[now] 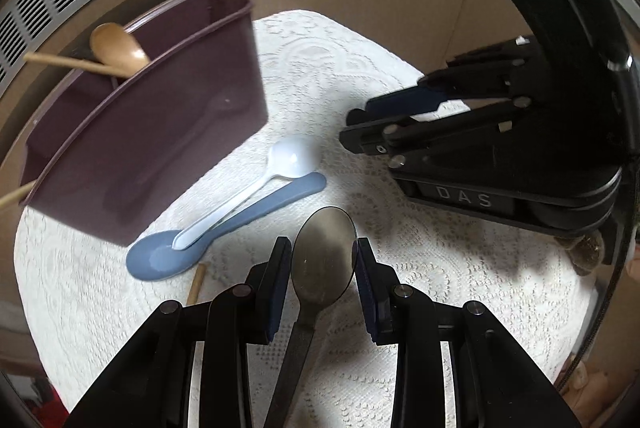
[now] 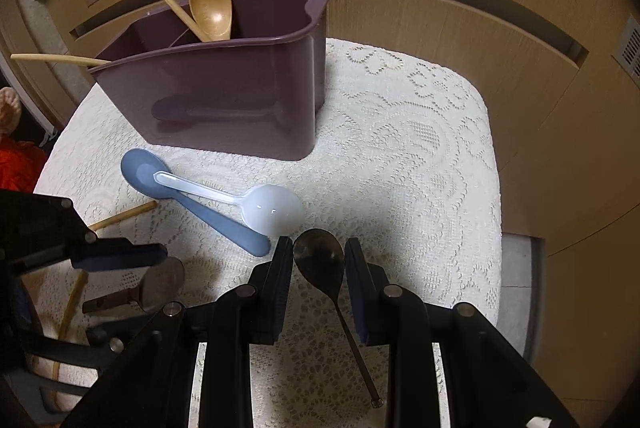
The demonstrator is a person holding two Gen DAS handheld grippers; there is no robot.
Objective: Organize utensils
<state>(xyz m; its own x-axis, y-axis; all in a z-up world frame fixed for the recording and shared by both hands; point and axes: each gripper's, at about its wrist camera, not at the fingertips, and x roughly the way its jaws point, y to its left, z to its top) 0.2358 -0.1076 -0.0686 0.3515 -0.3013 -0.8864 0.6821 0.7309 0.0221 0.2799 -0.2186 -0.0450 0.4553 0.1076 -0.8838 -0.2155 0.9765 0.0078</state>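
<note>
Left wrist view: the left tool is clamped narrow on the bowl of a dull metal spoon, blue pads pressed to both edges and the handle running back toward 6 o'clock. Beneath it lies the cream lace cloth covering the desk. At 10 o'clock stands the glossy plum plastic utensil caddy, a light wooden spoon poking out of its far compartment. Just ahead, toward 11 o'clock, a white plastic spoon lies across a slate-blue plastic spoon, its handle tip resting in the blue bowl. The end of a wooden stick lies just beside that blue bowl. Over at 2 o'clock the right tool comes in from the side; what it grips is hidden from here.

Right wrist view: the right tool is narrow too, pads gripping the bowl of a dark, slim-handled metal spoon, whose thin shaft trails toward 5 o'clock. The white and blue spoons lie crossed at 10 o'clock, the caddy behind them at 11. At 8 o'clock the left tool shows with its spoon's round bowl in it.
</note>
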